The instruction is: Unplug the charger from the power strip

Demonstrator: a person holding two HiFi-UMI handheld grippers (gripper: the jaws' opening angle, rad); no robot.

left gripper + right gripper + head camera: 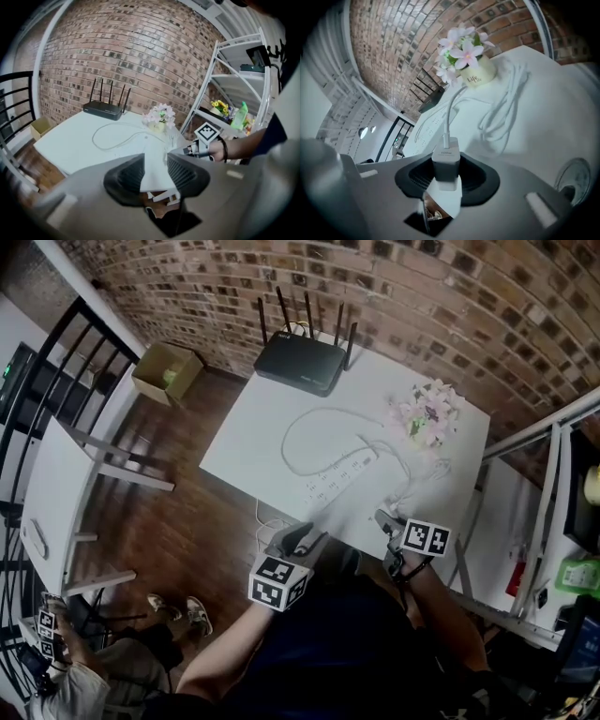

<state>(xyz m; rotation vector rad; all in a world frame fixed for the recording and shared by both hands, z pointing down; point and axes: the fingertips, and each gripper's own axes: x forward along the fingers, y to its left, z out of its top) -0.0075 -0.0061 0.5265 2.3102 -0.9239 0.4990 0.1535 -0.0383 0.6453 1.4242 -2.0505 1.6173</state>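
The right claw [446,182] is closed on the charger [446,163], a small block with a grey upper part and a white lower part that stands upright between the two pads, pinched on both sides. A white cable [449,110] leaves the charger's top and runs off across the white surface [272,427] towards a loose bundle of cord lying beside the flower pot [477,75]. The charger is out of the power strip [339,474] and clear of it; the strip lies flat near the middle of the surface, farther in than the right claw, which hangs over the near edge.

The left claw [154,164] is partly spread and holds nothing: only the bare near corner of the surface shows in the gap between its pads. In the head view it sits just short of the near edge, to the left of the right claw and apart from the strip.

A black router [302,362] with upright antennas stands at the far end of the surface by the brick wall, and an open cardboard box [167,371] rests on the wooden floor to the left.
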